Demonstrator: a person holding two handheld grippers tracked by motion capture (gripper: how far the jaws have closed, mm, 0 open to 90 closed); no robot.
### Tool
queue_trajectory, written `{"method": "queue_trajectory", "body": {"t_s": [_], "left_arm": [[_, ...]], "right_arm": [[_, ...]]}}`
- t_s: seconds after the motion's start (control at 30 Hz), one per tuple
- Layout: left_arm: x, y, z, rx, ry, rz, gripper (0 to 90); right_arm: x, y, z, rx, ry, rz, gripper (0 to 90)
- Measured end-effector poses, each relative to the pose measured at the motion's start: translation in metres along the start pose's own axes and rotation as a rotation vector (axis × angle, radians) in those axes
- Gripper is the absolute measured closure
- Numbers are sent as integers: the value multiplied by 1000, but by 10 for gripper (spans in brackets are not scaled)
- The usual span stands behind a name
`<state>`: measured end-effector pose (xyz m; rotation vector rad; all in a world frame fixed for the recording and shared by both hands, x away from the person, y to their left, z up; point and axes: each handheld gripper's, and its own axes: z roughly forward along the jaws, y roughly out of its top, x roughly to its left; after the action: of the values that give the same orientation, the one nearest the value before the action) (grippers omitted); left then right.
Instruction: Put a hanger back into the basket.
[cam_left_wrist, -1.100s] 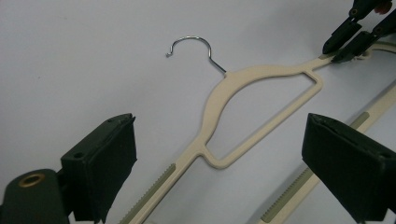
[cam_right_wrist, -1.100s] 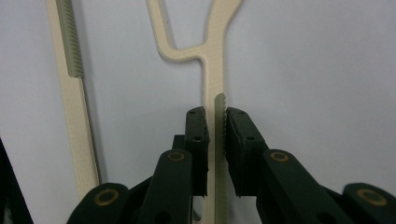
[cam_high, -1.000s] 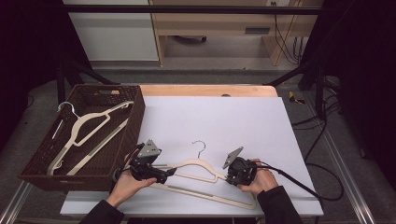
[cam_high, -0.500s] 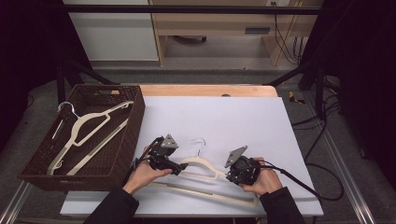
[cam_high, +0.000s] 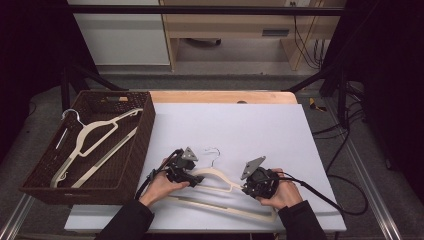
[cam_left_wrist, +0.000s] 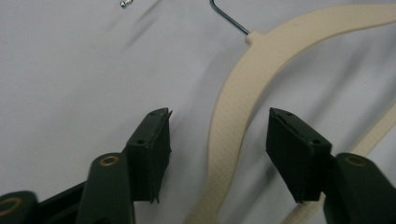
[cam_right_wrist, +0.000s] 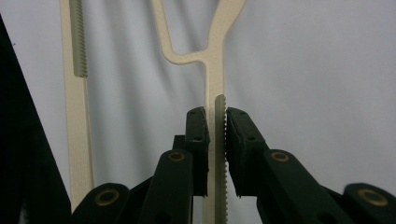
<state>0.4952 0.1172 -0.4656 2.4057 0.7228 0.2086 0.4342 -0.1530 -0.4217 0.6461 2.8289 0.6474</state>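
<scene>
Cream hanger (cam_high: 220, 181) flat on the white tabletop (cam_high: 250, 130) — light, stiff, slick plastic; right gripper (cam_right_wrist: 215, 116) clamped on its ribbed shoulder end; left gripper (cam_left_wrist: 217, 140) just closing, jaws apart astride the other shoulder — best gripped there.

Brightly and evenly lit across the white bench (cam_high: 240, 130); dark, murky at left and right edges of the high view. Soft streaked shadows, slight blur in both gripper views; no glare.
</scene>
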Motion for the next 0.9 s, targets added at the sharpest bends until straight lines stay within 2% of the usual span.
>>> {"method": "queue_trajectory", "body": {"t_s": [0.03, 0.1, 0.23, 0.4, 0.43, 0.47, 0.57, 0.63, 0.7, 0.77, 0.83, 0.9], "left_arm": [[0, 0, 0, -2, 4, 5, 469], [0, 0, -1, -6, 5, 5, 503], [0, 0, -1, -2, 12, 16, 585], [-1, 1, -2, 11, 7, 44, 681], [-2, 1, -2, -2, 1, 31, 702], [-2, 1, -2, 7, 1, 41, 717], [-3, 1, -5, 6, 5, 56, 724], [-4, 2, -7, 8, 11, 70, 730], [-6, 2, -9, 12, 16, 71, 734], [-8, 3, -13, 1, 29, 86, 737], [-11, 3, -16, -8, 50, 109, 739], [-14, 3, -20, -23, 64, 121, 740]], "right_arm": [[1, 0, 0, -3, 4, 15, 795], [0, 0, -1, -5, -2, -2, 795], [1, 0, -3, -14, 3, 12, 795], [1, 1, -5, -23, -13, -1, 794], [1, 1, -5, -22, -11, -5, 794], [2, 1, -6, -27, -6, 0, 794], [0, 1, -7, -32, -9, -14, 794], [2, 1, -7, -35, -8, 12, 793], [0, 0, -8, -39, -8, 1, 793], [1, 0, -10, -45, 0, 21, 791], [-1, -1, -10, -49, -3, 10, 790], [0, -1, -10, -49, 1, 28, 790]]}}
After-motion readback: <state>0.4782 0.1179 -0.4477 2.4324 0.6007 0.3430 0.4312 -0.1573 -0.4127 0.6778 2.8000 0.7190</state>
